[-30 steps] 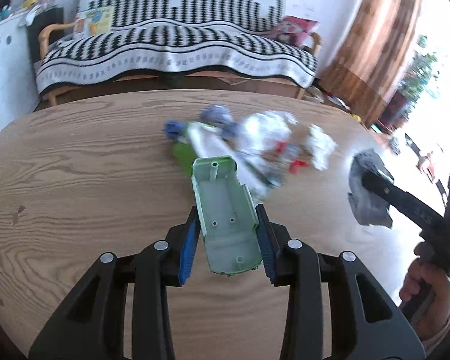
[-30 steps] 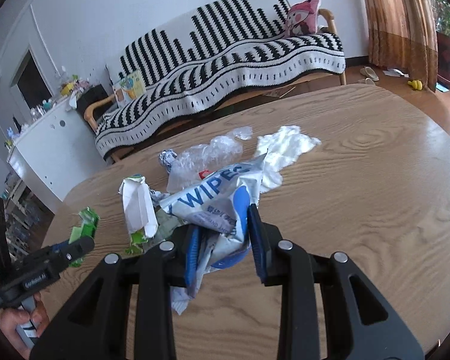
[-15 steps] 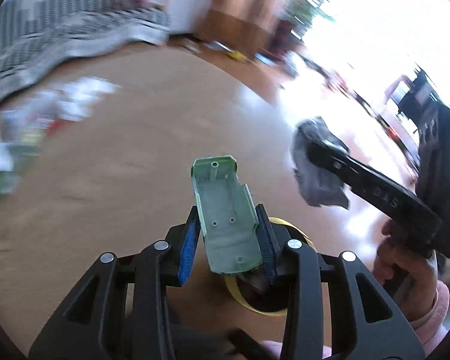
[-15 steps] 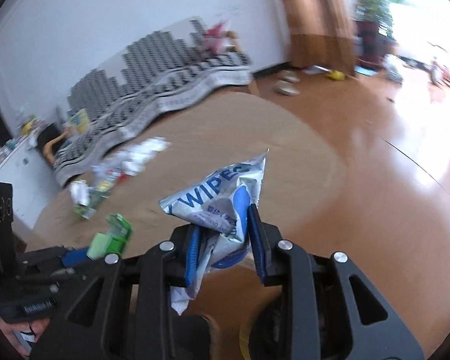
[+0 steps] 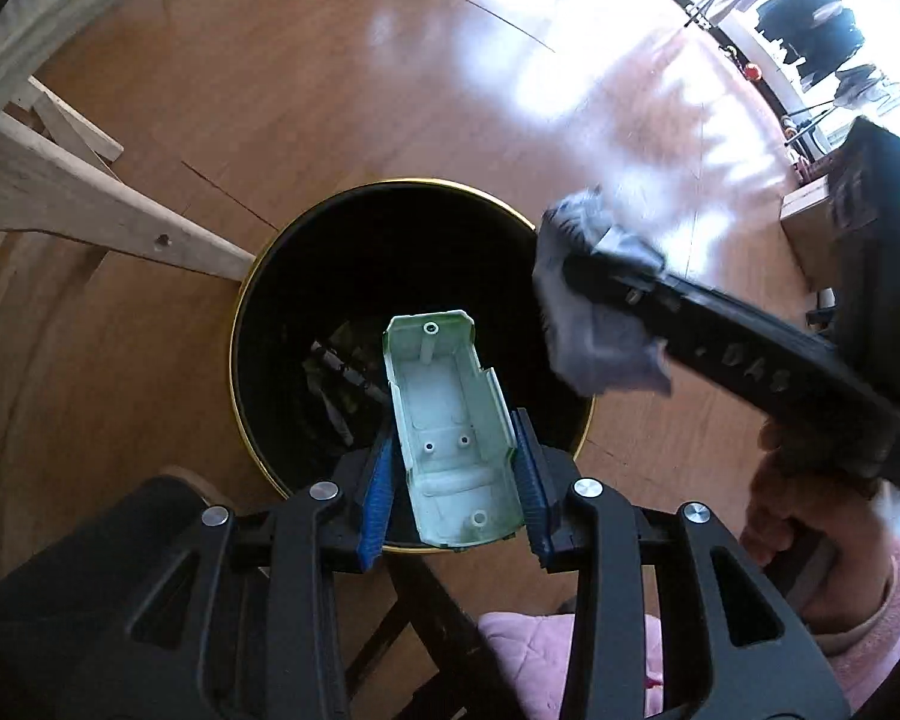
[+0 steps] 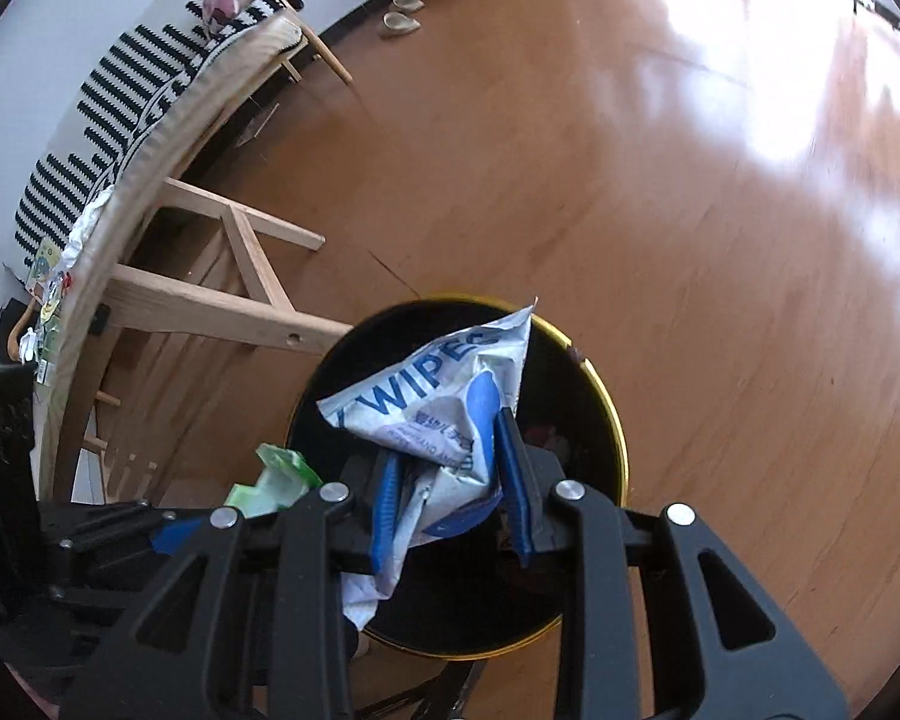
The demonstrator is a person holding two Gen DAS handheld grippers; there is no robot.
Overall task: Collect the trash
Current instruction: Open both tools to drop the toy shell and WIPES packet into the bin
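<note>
Left wrist view: left gripper (image 5: 456,468) directly above the black bin (image 5: 258,324), jaws clenched on a pale green plastic shell (image 5: 450,432) poised over the opening. Right wrist view: right gripper (image 6: 450,474) also over the bin (image 6: 606,420), jaws grasping a crumpled wipes packet (image 6: 438,396). Beside the bin, on the wooden floor (image 6: 630,180), legs of the desk (image 6: 210,306).

Left gripper (image 5: 455,474) clamped on pale green plastic shell piece (image 5: 447,429), hollow side up, directly over round black bin with gold rim (image 5: 252,276) at frame centre. Some trash visible inside. Right gripper (image 5: 576,282) enters from right, pinching crumpled grey-white wrapper (image 5: 594,330) over bin's right rim. Light wooden table leg (image 5: 90,204) at left.
</note>
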